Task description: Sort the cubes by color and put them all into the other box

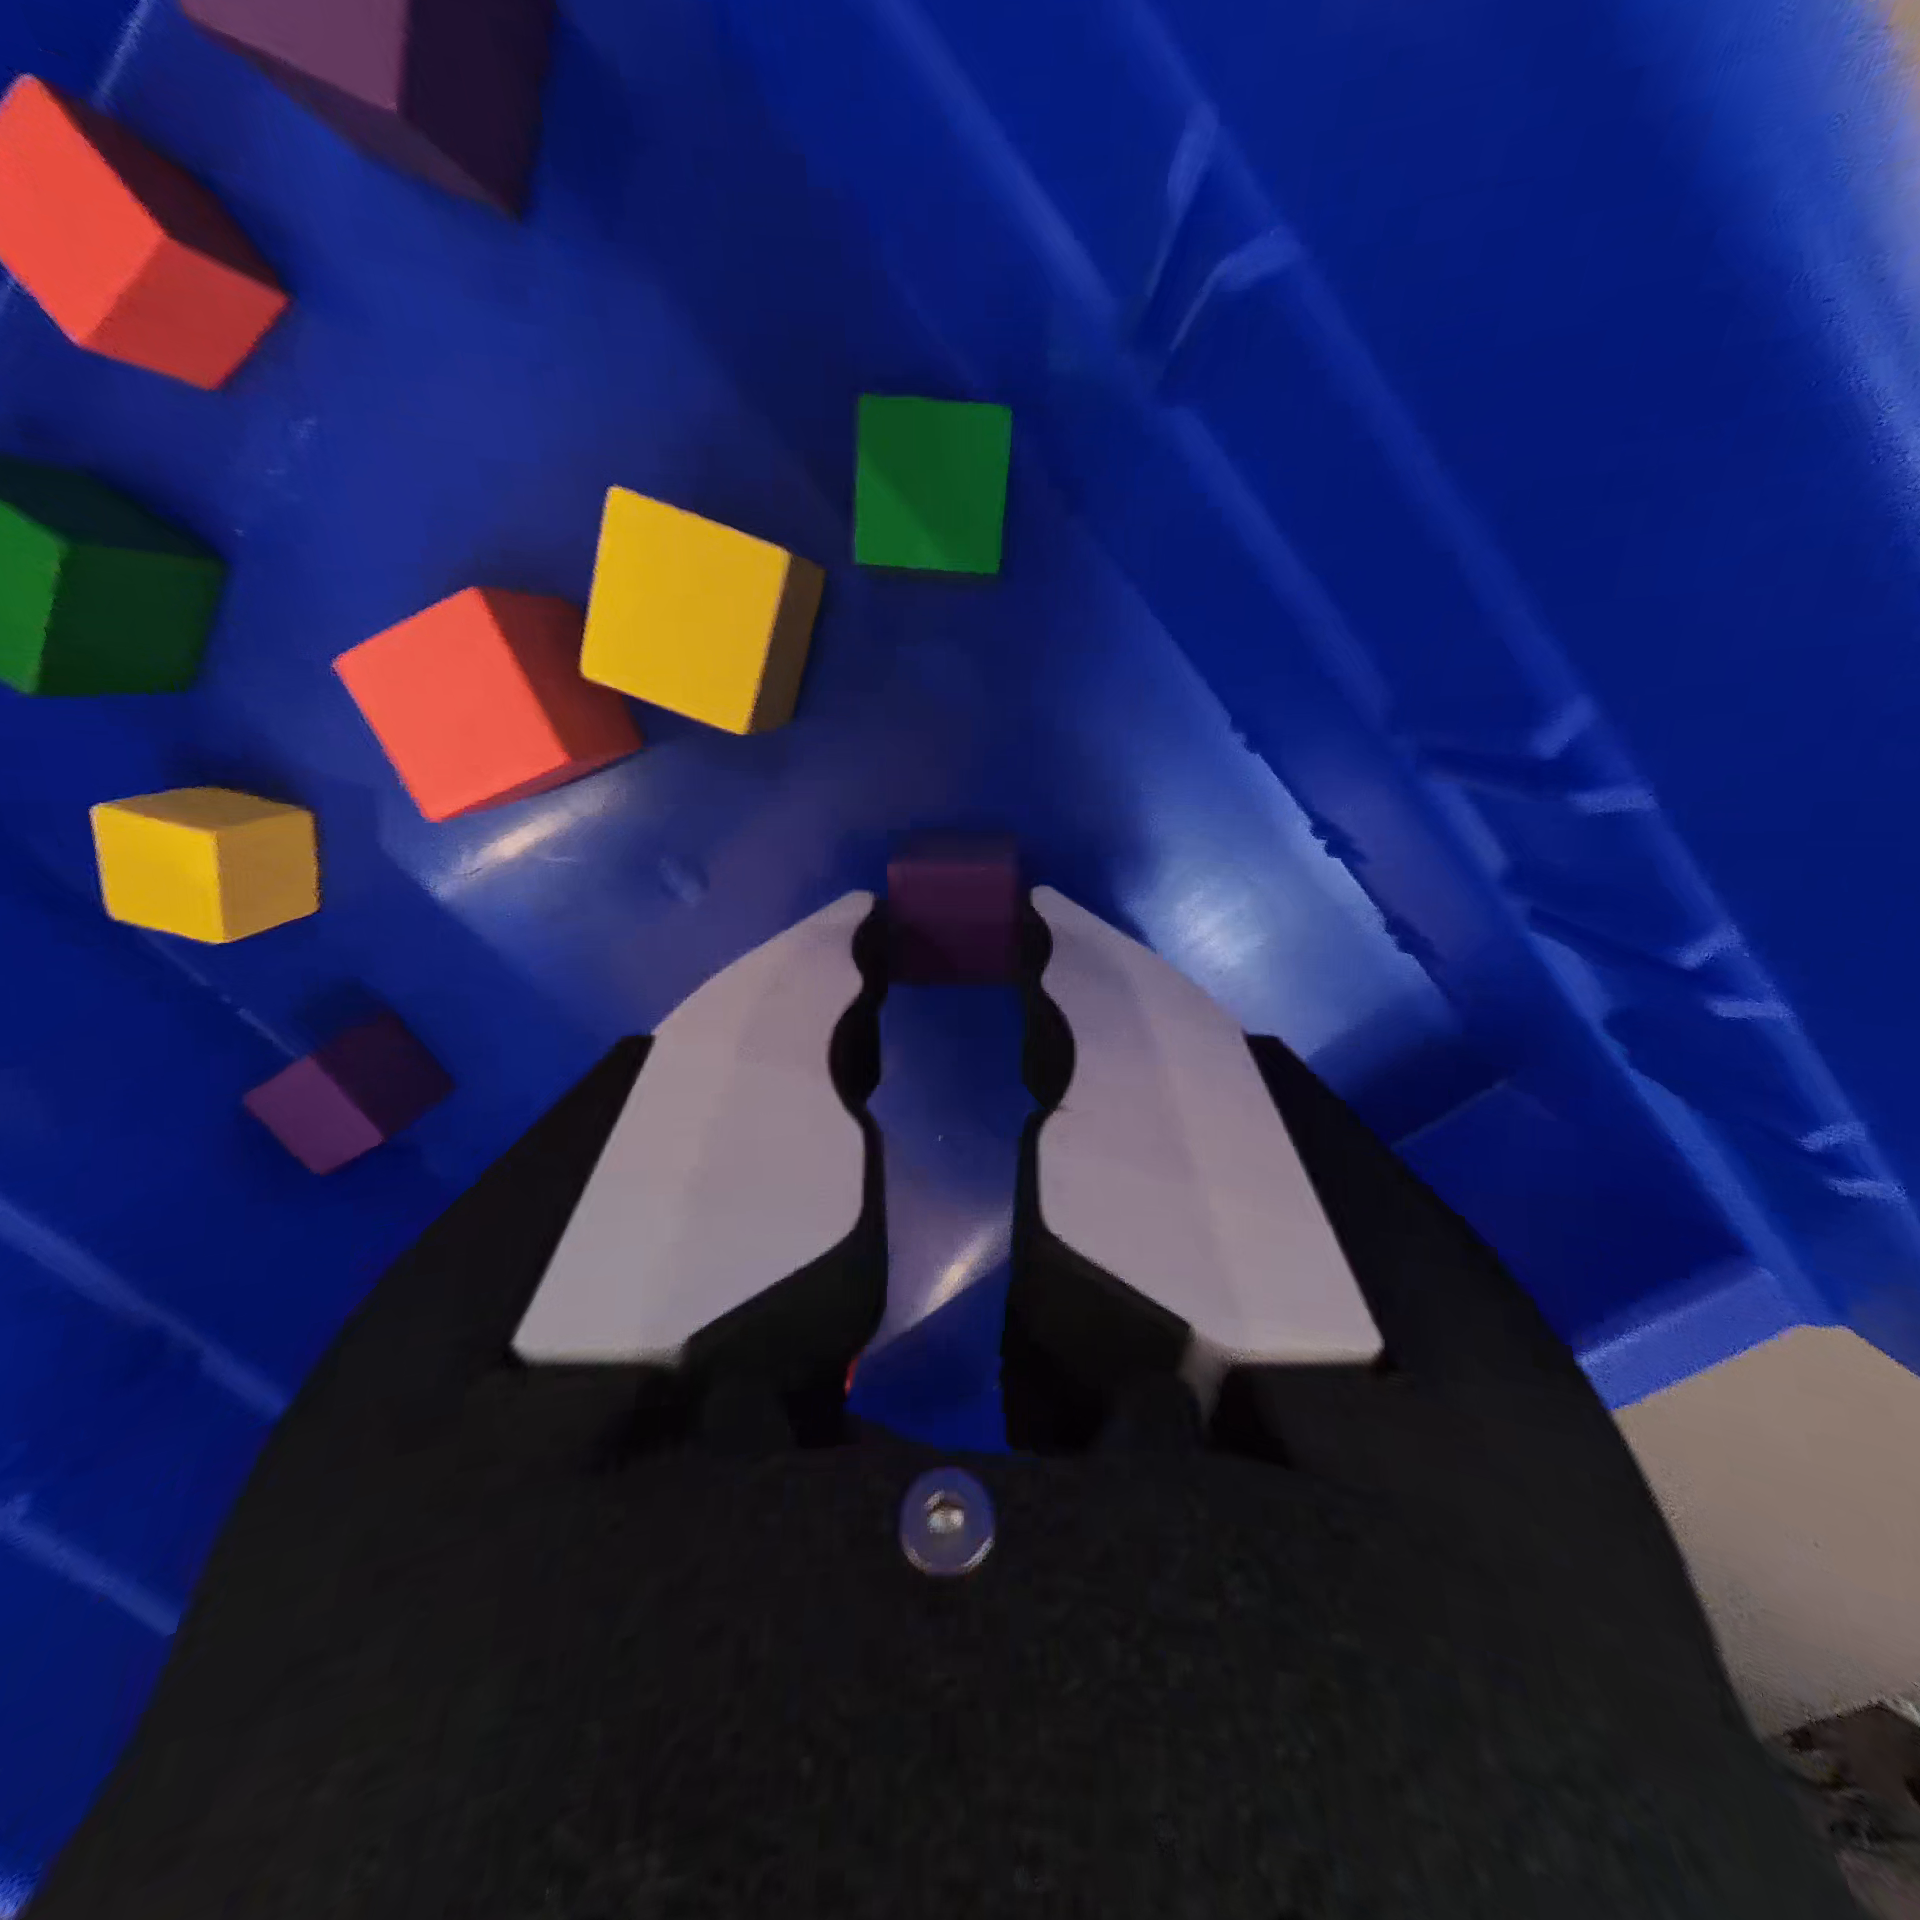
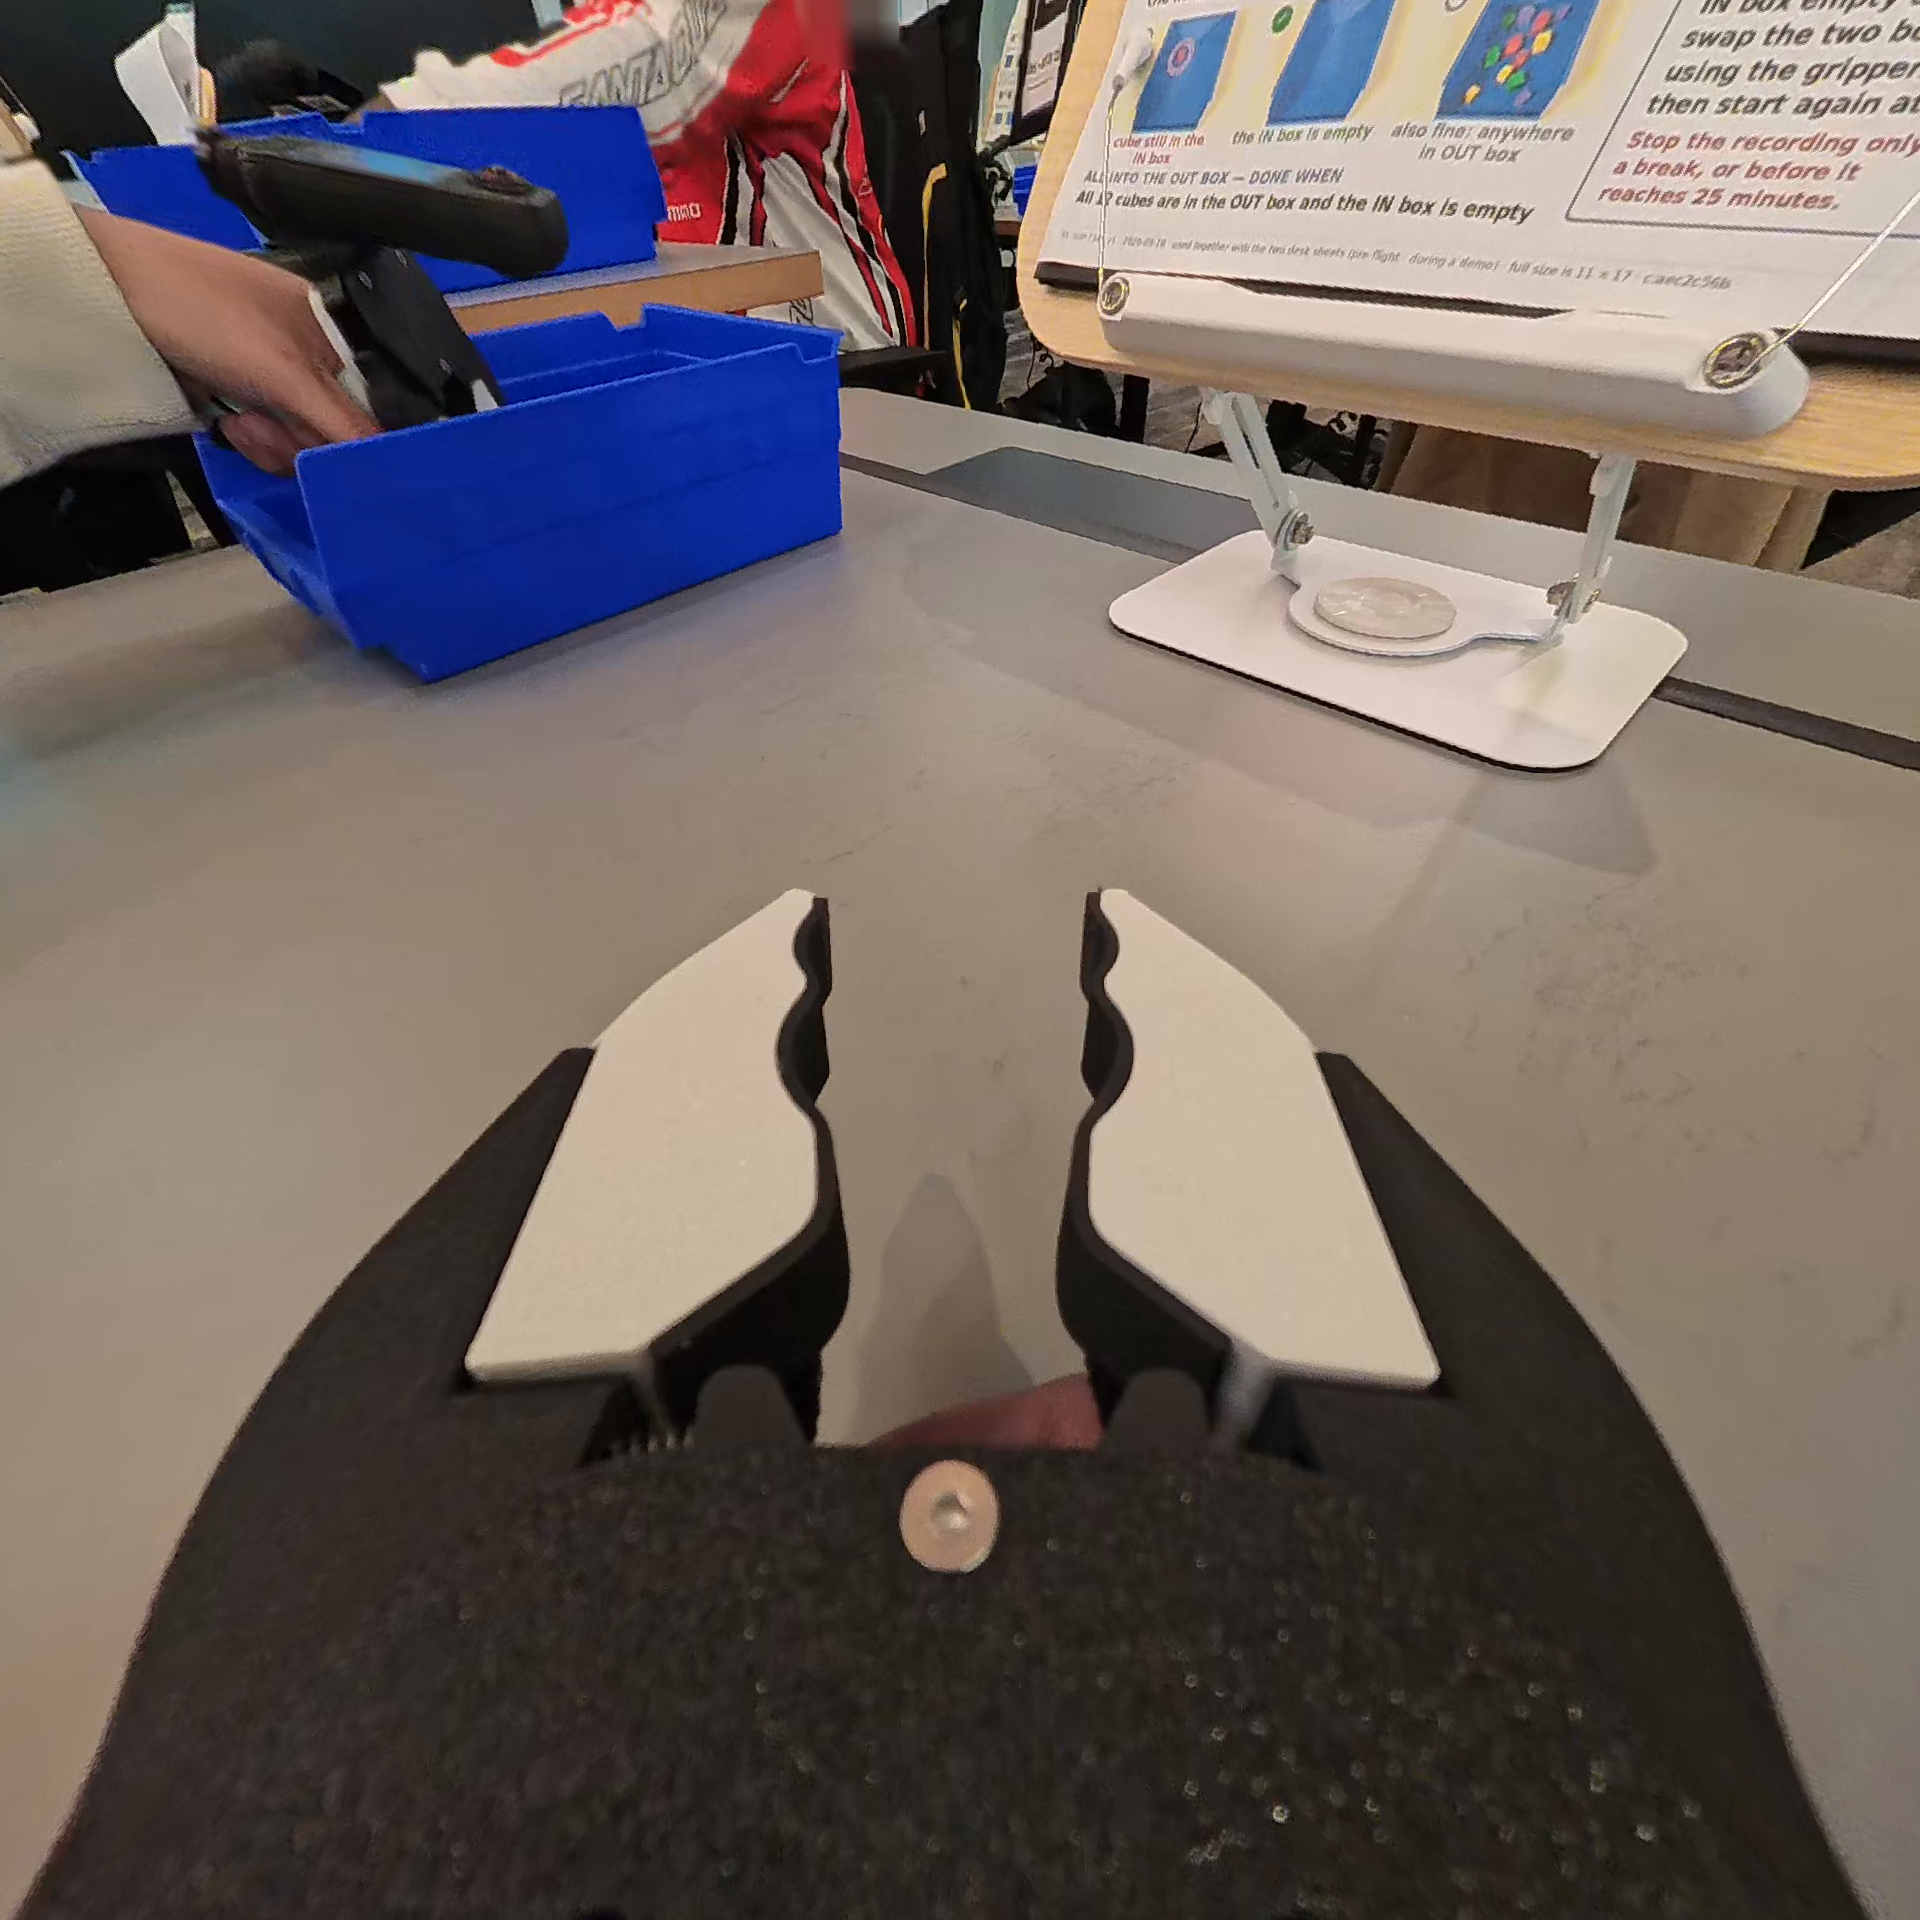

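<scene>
A: Left gripper [image 1: 952,914] is inside the blue box [image 1: 1351,520], jaws clenched on a small purple cube [image 1: 951,904] right at the tips, near the box's side wall.

B: Why the tips?

A: Probably to keep the jaws clear of the floor and wall — my reading only. The remaining cubes lie scattered on the box floor toward the opposite side: two red, two yellow, two green, two more purple, none touching the held one.

B: Pose?

A: Left gripper pitched steeply down into the box; in the right wrist view a hand [image 2: 260,353] holds it over the near wall. Whether the cube is lifted off the floor, I cannot tell.

B: Right gripper [image 2: 956,914]?

A: Jaws released, nothing between them — held low over the bare grey desk [image 2: 935,748], well apart from the box, beside a white stand [image 2: 1403,665] carrying a printed sheet.
</scene>
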Demonstrator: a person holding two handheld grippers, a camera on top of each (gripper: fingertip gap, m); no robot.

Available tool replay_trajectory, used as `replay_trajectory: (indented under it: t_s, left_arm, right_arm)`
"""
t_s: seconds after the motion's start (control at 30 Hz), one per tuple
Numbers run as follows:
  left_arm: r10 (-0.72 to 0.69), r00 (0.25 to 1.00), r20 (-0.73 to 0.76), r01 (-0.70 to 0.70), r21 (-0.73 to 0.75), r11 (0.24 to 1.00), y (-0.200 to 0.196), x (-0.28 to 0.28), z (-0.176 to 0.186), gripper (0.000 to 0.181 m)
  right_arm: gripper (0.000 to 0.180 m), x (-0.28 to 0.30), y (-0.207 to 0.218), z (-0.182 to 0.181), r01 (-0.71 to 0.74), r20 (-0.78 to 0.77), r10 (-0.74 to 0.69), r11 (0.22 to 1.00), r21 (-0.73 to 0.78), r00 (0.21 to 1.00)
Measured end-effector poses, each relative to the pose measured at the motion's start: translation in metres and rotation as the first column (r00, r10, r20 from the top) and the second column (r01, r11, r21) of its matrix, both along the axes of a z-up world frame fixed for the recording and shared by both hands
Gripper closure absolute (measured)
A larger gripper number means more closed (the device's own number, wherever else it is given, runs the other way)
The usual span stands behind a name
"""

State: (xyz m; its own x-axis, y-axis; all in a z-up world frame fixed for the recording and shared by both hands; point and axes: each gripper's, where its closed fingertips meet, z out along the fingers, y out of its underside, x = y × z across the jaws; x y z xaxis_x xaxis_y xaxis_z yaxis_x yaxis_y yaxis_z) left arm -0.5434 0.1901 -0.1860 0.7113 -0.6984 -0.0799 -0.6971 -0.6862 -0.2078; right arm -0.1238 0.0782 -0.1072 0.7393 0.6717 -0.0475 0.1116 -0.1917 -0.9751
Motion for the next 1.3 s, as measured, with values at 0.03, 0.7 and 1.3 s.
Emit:
replay_trajectory:
  t_s: [0.03,0.7,1.3]
  left_arm:
    - [-0.004,1.0,0.005,0.004,-0.006,1.0,0.0,0.0,0.0,0.158]
    - [-0.432,0.259,0.864,0.031,0.44,0.898,-0.108,0.204,0.2,0.158]
    - [0.005,-0.028,1.0,0.517,0.011,0.856,-0.151,0.373,0.164,0.159]
  right_arm:
    - [0.134,0.001,0.0,0.0,0.001,0.0,-0.001,1.0,0.002,1.0]
    - [0.133,-0.01,-0.016,0.021,-0.146,0.043,0.141,0.982,0.119,0.989]
    - [0.147,-0.066,-0.022,0.084,-0.457,0.502,0.151,0.684,0.569,0.852]
